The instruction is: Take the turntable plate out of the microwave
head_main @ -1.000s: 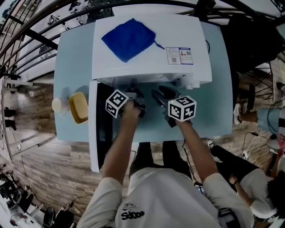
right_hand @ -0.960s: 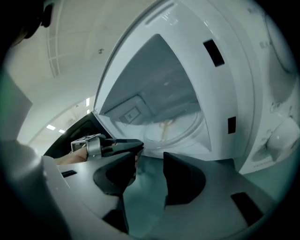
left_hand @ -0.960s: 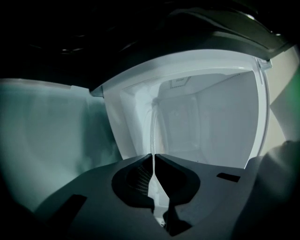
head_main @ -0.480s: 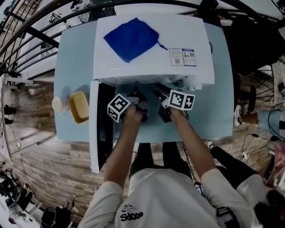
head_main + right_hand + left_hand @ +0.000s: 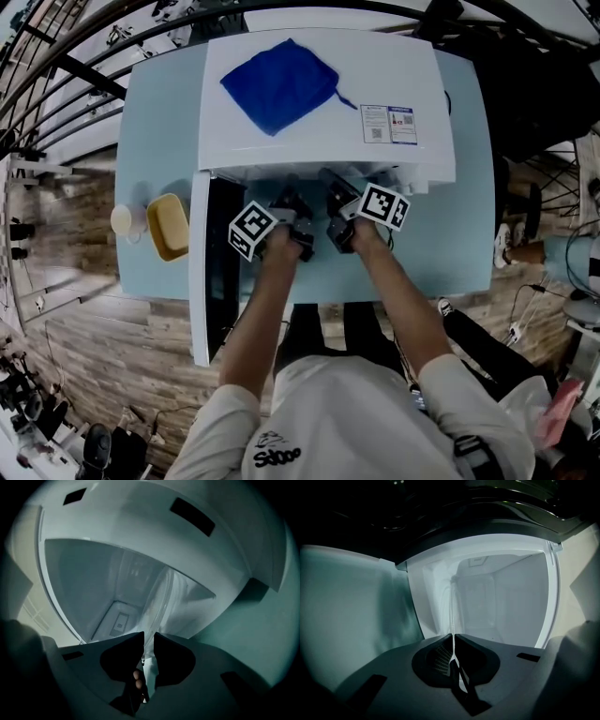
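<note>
While the left gripper (image 5: 453, 637) has kept its jaws shut on the thin glass edge of the plate (image 5: 452, 613), the right gripper (image 5: 149, 638) has moved in from about five o'clock to the mouth of the microwave (image 5: 319, 103) and rolled so that its marker cube (image 5: 384, 206) lies flatter. Its jaws have just been closing, and the plate's rim now sits between them, where they look pinched onto it. With both grippers on the near rim, side by side, the plate seems ready to be lifted off its seat and drawn out toward six o'clock. For now it is still inside the microwave, hidden from the head view by the white top. On the table (image 5: 155, 122), at about nine o'clock from the mouth, stands a small white cup (image 5: 122, 220) whose contents cannot be made out. Just beside it on the right is a yellow dish (image 5: 167, 225) that looks empty. The door (image 5: 199, 272) hangs open at the left, toward seven o'clock. As far as the two gripper views show, the white chamber behind it holds only the glass plate, and its walls are bare. A blue cloth (image 5: 279, 82) lies on the microwave's top at about eleven o'clock.
</note>
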The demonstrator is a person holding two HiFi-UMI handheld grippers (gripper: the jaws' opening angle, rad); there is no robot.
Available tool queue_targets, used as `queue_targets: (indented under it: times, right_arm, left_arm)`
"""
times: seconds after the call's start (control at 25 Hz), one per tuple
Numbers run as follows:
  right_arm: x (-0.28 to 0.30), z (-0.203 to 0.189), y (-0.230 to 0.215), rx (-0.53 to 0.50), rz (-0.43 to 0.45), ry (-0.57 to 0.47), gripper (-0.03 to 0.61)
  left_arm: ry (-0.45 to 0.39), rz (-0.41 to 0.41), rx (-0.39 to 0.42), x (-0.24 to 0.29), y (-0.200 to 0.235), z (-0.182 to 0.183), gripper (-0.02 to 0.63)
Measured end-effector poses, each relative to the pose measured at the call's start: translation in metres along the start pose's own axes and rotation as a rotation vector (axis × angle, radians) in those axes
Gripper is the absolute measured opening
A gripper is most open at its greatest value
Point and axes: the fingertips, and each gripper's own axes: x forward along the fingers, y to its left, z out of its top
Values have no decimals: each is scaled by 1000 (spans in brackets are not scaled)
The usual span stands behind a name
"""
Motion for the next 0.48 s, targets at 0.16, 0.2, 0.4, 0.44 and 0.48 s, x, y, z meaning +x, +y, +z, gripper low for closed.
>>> queue_targets:
  times: [0.16, 0.2, 0.4, 0.44, 0.48]
  right_arm:
    - [-4, 1, 2, 66, 31, -29, 51]
    - [-5, 1, 2, 62, 31, -32, 51]
    - [-12, -8, -2, 54, 19, -17, 45]
    - [-14, -11, -5, 38, 11, -11, 46]
    - [-16, -14, -6, 40, 8, -8, 46]
  left_arm:
    - [6, -14, 15, -2, -2, -2, 29]
    - [8, -15, 18, -3, -3, -3, 29]
    - [19, 2, 20, -12, 3, -9, 29]
    - [21, 6, 21, -15, 6, -11, 29]
    - [22, 9, 26, -18, 9, -13, 29]
